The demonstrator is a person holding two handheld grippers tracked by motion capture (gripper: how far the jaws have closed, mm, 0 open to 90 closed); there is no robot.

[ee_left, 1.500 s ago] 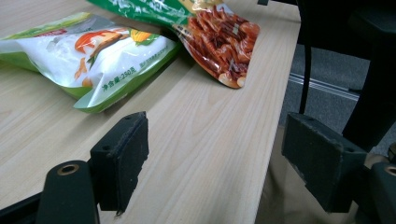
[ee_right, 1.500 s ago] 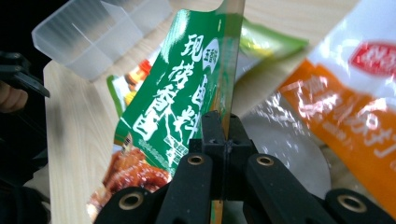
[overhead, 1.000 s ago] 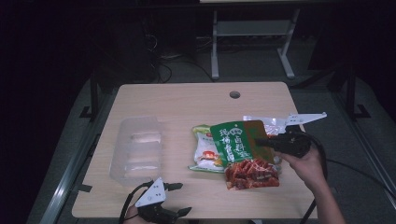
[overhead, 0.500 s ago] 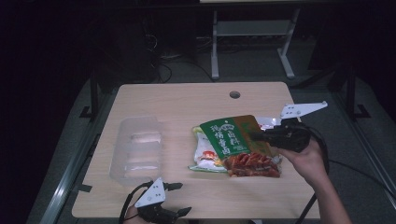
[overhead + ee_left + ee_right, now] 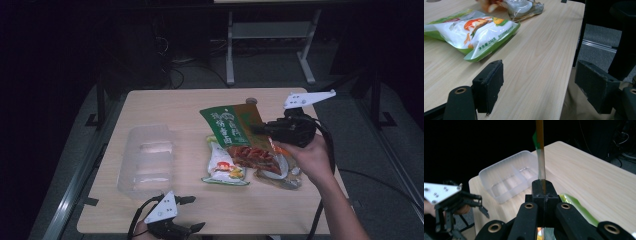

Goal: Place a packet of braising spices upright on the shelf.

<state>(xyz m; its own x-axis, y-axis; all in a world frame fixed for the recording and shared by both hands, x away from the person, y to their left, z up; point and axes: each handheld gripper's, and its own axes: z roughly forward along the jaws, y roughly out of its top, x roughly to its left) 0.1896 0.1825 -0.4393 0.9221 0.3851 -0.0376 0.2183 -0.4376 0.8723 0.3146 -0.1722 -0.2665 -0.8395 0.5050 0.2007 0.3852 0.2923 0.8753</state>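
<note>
Clear tray (image 5: 147, 159) on left half of table (image 5: 170, 107), near left edge. White snack bag (image 5: 223, 167) lies flat right of tray, at table middle. Clear packet (image 5: 280, 172) flat just right of white bag, touching it. Green packet (image 5: 235, 131) raised above both, clamped edge-on in right gripper (image 5: 257, 129), right of centre. Left gripper (image 5: 192, 212) at front table edge, before tray, well apart from bags. Small round hole (image 5: 251, 100) in tabletop behind green packet.
</note>
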